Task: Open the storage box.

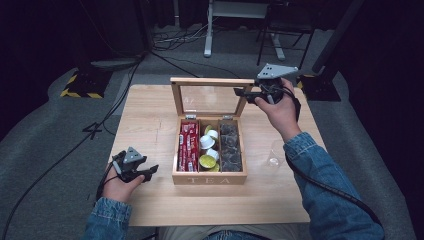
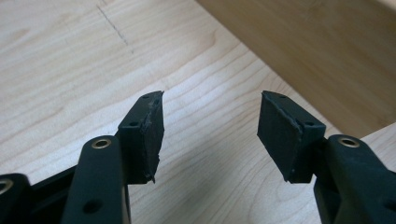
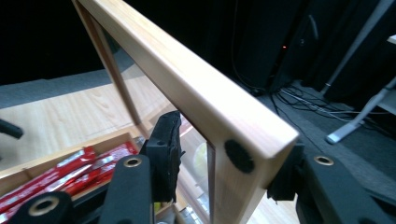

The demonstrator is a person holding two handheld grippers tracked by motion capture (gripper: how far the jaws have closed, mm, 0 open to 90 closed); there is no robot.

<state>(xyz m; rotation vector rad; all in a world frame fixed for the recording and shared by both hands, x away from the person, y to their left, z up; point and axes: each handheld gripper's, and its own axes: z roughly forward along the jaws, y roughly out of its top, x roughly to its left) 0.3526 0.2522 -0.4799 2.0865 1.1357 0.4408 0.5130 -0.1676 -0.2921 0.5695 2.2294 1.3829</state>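
Nearest the person, the left gripper [image 1: 150,171] rests low on the pale, fine-grained wooden table [image 1: 150,125], just left of the tea box [image 1: 209,178]. In the left gripper view its flat black pads stand well apart with bare wood between them, holding nothing; the box's smooth side wall rises just beyond.

The box is a light wooden rectangle with "TEA" on its front, sitting mid-table and split into three long compartments: glossy red packets [image 1: 188,146] on the left, round white and yellow-green capsules [image 1: 209,148] in the middle, dark crinkled sachets [image 1: 230,146] on the right. A clear glass [image 1: 274,152] stands right of the box, close to the right forearm.

Farther back, the lid [image 1: 210,80] stands upright on its hinges, a square-edged wooden frame around a glass pane. The right gripper [image 1: 248,93] straddles the lid's upper right corner. One pad lies against the pane side and the other is behind the frame, so whether they press I cannot tell.

Beyond the table lie grey carpet, black cables and metal stand legs.
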